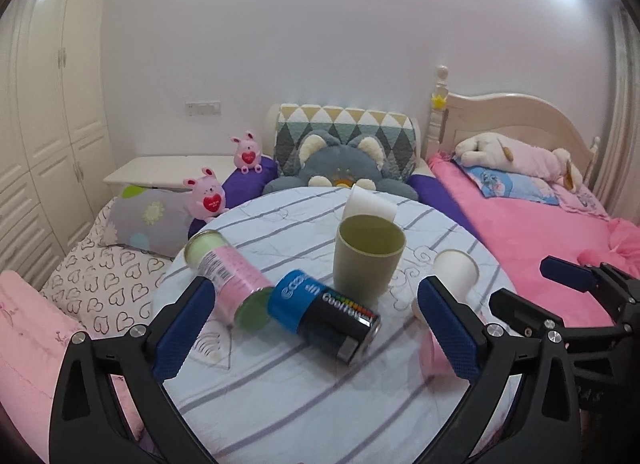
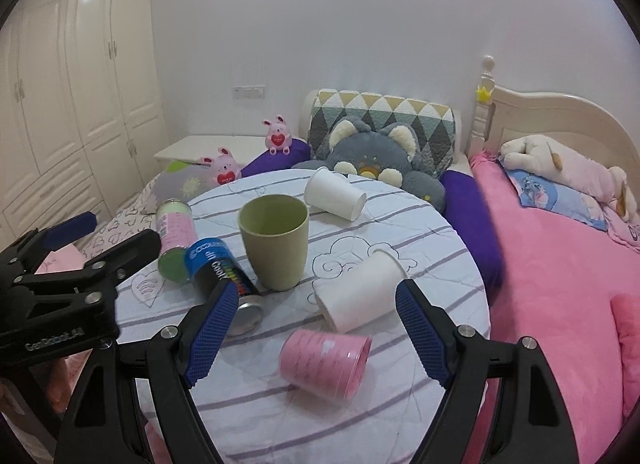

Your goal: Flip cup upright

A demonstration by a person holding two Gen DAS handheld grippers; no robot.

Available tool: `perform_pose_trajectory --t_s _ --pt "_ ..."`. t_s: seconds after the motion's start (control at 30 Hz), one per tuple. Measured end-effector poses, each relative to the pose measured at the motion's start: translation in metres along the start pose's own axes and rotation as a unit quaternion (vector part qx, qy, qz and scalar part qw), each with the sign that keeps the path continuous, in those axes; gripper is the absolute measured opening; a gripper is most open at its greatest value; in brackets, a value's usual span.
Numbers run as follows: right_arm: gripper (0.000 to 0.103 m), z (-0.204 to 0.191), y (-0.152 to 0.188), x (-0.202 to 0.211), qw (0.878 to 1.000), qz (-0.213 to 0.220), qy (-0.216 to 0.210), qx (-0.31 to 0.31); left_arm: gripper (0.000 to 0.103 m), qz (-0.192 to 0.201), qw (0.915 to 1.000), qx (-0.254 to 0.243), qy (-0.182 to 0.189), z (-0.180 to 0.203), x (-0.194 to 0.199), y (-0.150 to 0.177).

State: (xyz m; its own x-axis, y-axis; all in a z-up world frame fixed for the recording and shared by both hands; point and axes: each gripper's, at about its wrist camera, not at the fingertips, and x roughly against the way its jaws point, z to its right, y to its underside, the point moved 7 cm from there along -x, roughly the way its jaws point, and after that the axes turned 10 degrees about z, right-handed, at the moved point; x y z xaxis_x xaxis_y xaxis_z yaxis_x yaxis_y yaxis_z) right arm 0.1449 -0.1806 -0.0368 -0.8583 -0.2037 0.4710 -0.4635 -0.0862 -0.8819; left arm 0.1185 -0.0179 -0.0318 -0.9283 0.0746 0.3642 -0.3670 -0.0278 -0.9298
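A green cup (image 1: 370, 258) (image 2: 276, 242) stands upright, mouth up, in the middle of a round table with a striped cloth (image 1: 304, 392) (image 2: 432, 248). My left gripper (image 1: 316, 324) is open and empty, held above the near table edge, short of the cup. My right gripper (image 2: 316, 324) is open and empty, also short of the cup, over the lying cups. Each gripper shows at the other view's side, the right one in the left wrist view (image 1: 560, 284) and the left one in the right wrist view (image 2: 80, 240).
Two white paper cups (image 2: 362, 292) (image 2: 334, 193) and a pink cup (image 2: 324, 364) lie on their sides. A pink-and-green canister (image 1: 230, 278) and a blue-black can (image 1: 326, 316) lie left of the green cup. Beds with pillows and plush toys surround the table.
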Motion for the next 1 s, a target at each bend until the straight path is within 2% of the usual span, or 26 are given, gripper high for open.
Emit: perform_pose_trajectory --t_s 0.17,0.4,0.57,0.73,1.0 --pt "0.082 -0.003 0.005 0.018 1.0 0.013 0.019 -0.002 0.103 0.009 0.9998 0.004 0.019 0.001 0.025 0.006" --pt "0.082 -0.008 0.019 0.042 0.999 0.031 0.033 -0.016 0.103 0.019 0.9995 -0.023 0.01 0.001 0.046 0.014" --pt "0.082 -0.005 0.023 0.058 0.997 0.06 0.045 -0.032 0.103 0.029 0.9989 -0.034 0.014 0.005 0.055 0.015" --pt "0.082 -0.005 0.02 0.07 0.992 0.095 0.074 -0.027 0.103 0.047 0.9979 -0.044 0.009 0.008 0.063 0.012" --pt "0.082 -0.008 0.026 0.077 0.989 0.114 0.091 -0.018 0.103 0.06 0.9969 -0.048 0.014 0.015 0.065 0.011"
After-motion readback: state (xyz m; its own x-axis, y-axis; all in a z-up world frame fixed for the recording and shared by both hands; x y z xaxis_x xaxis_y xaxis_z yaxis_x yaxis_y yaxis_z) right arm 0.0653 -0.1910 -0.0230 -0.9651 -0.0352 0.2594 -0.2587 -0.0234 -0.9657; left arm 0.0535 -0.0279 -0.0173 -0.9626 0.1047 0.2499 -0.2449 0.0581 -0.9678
